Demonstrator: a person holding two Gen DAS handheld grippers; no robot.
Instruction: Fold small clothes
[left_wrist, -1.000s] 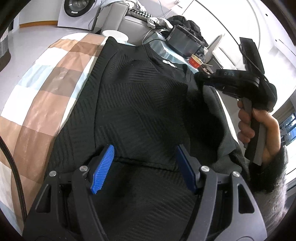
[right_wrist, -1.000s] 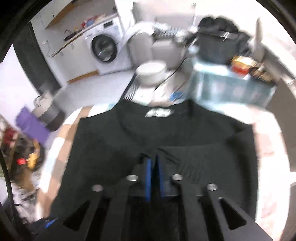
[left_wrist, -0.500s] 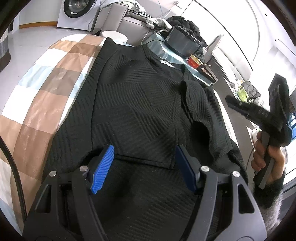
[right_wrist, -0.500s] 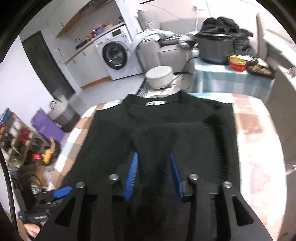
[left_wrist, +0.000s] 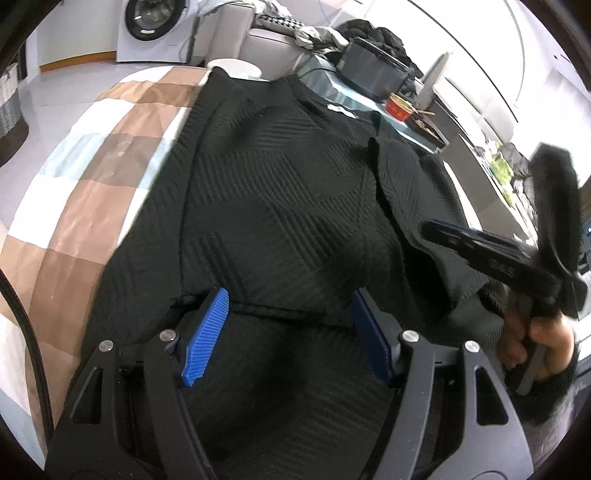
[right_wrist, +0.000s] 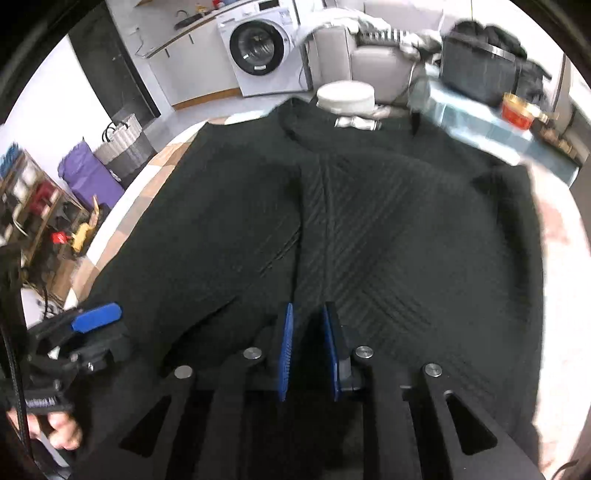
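1. black sweater (left_wrist: 280, 206), spread flat on a checked blanket (left_wrist: 110, 155) in brown, white and pale blue.
2. neck end far away, with a small white label (right_wrist: 356, 122) at the collar.
3. one sleeve (left_wrist: 402, 192) folded in over the body, lying near the right side in the left wrist view.
4. left gripper (left_wrist: 290, 325) low over the near part of the sweater, blue pads (left_wrist: 207, 328) wide apart, nothing pinched, a fold edge of the sweater running across between them.
5. right gripper (right_wrist: 308, 350) low over the near middle of the sweater, blue pads close together with a thin gap, jaws just closing; hard to tell if any cloth is pinched.
6. in the left wrist view, right gripper off to the right side, held by a hand (left_wrist: 535, 343), blurry.
7. behind the blanket: a white washing machine (right_wrist: 262, 51), a round white stool (right_wrist: 345, 96), a grey sofa (right_wrist: 373, 55), a table with a pale cloth (right_wrist: 476, 118), a dark pot (right_wrist: 476, 74) and a red bowl (right_wrist: 517, 110) on it.
8. a grey basket (right_wrist: 123, 142) and a purple thing (right_wrist: 88, 177) on the floor at the left.
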